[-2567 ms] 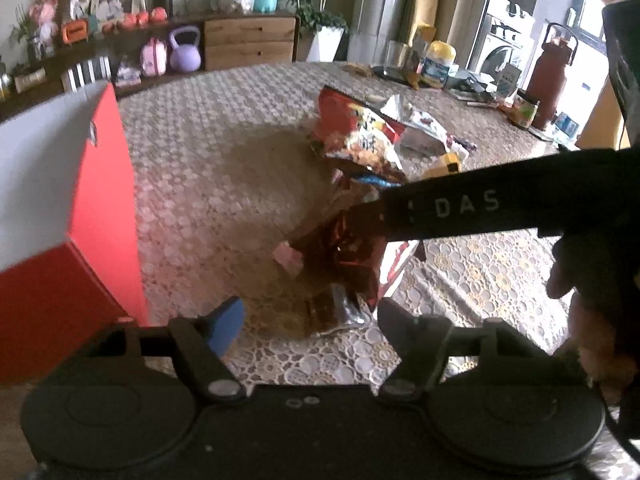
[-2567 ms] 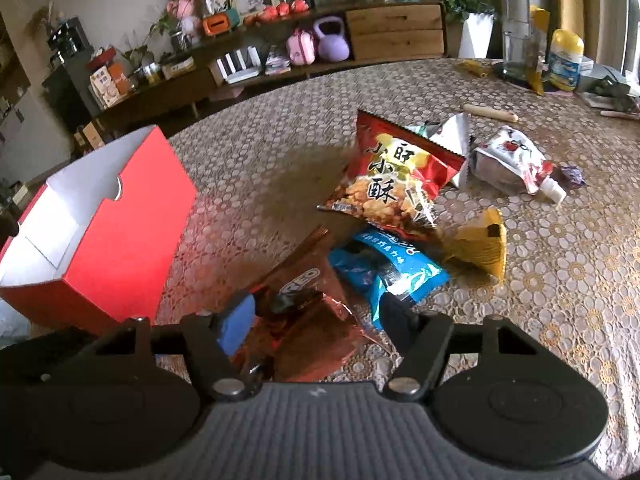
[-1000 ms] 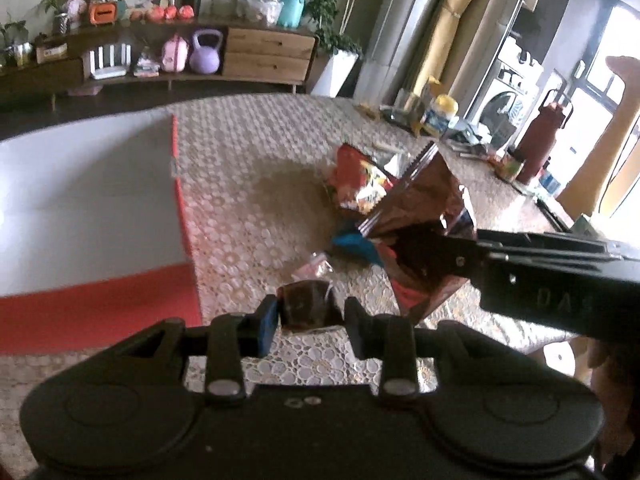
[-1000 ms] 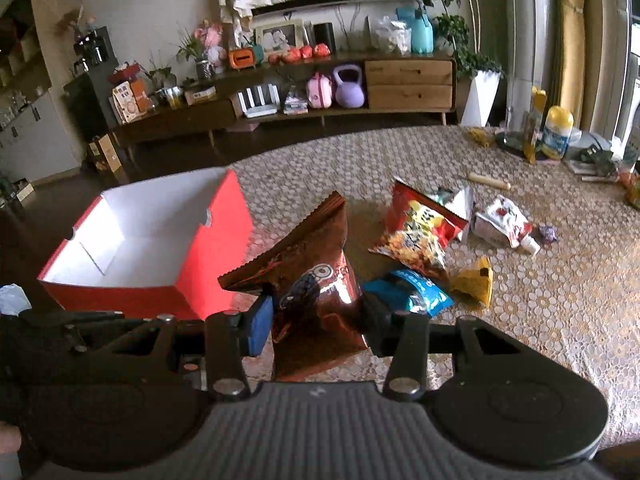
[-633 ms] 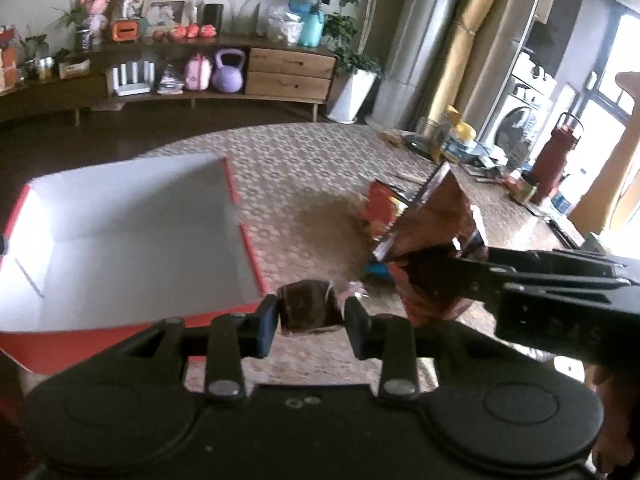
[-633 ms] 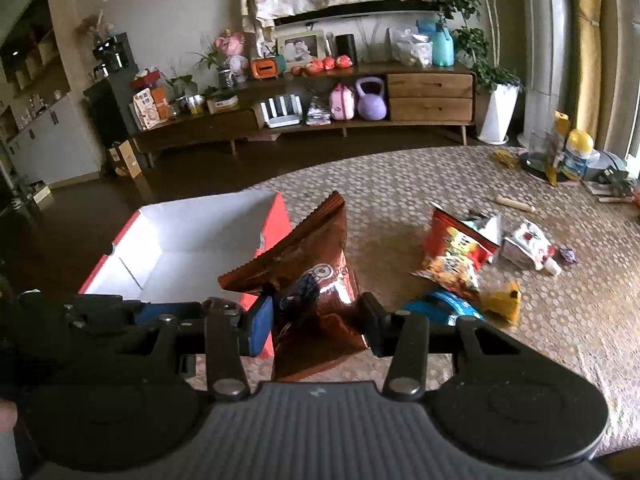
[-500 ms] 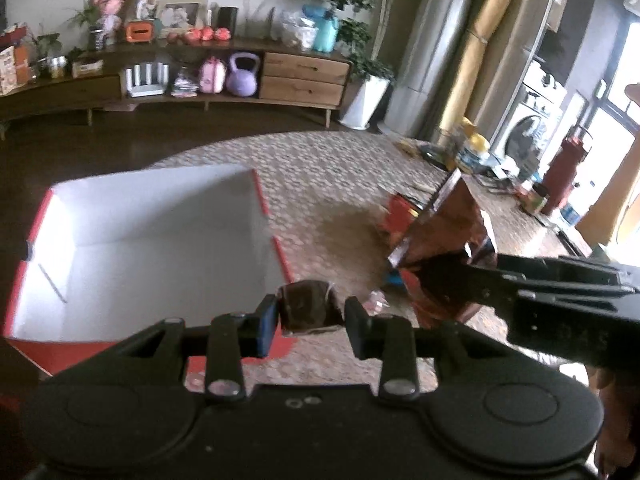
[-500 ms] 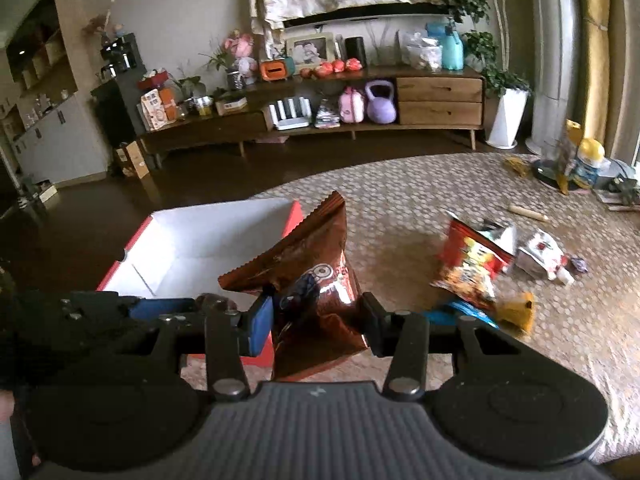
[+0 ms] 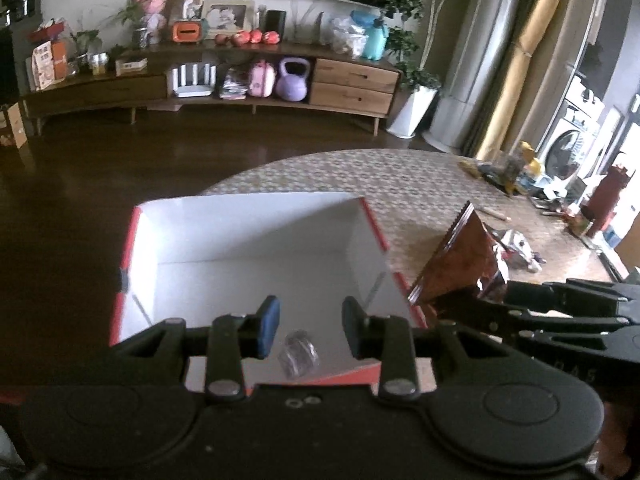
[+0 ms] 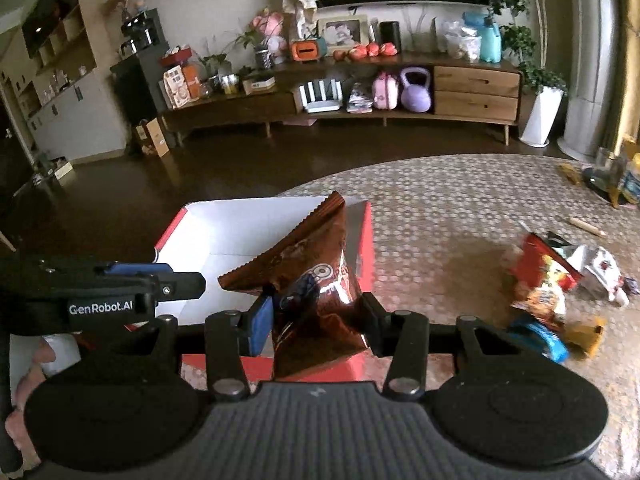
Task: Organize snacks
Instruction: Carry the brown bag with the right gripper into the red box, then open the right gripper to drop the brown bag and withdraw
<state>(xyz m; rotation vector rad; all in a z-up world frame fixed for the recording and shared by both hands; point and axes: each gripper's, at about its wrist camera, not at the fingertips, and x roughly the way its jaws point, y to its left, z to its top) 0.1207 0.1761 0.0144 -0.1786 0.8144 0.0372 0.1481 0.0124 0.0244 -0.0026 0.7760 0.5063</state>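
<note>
Tabletop (image 10: 440, 208): your left fingers (image 9: 272, 322) gape over the box (image 9: 256, 256), one packet (image 9: 298, 354) in; right fingers (image 10: 262, 322) pinch the bag (image 10: 316, 292); snacks (image 10: 548, 292) remain at right

"GenRobot.AI" in white on the left tool (image 10: 156, 276); brown snack bag (image 10: 316, 280) lettering unreadable.

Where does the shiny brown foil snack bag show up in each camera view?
Left wrist view: shiny brown foil snack bag at right, beside the red cardboard box, pinched by the right claw.
Right wrist view: bag at centre, between the fingers.
Shared landmark: purple kettlebell.
</note>
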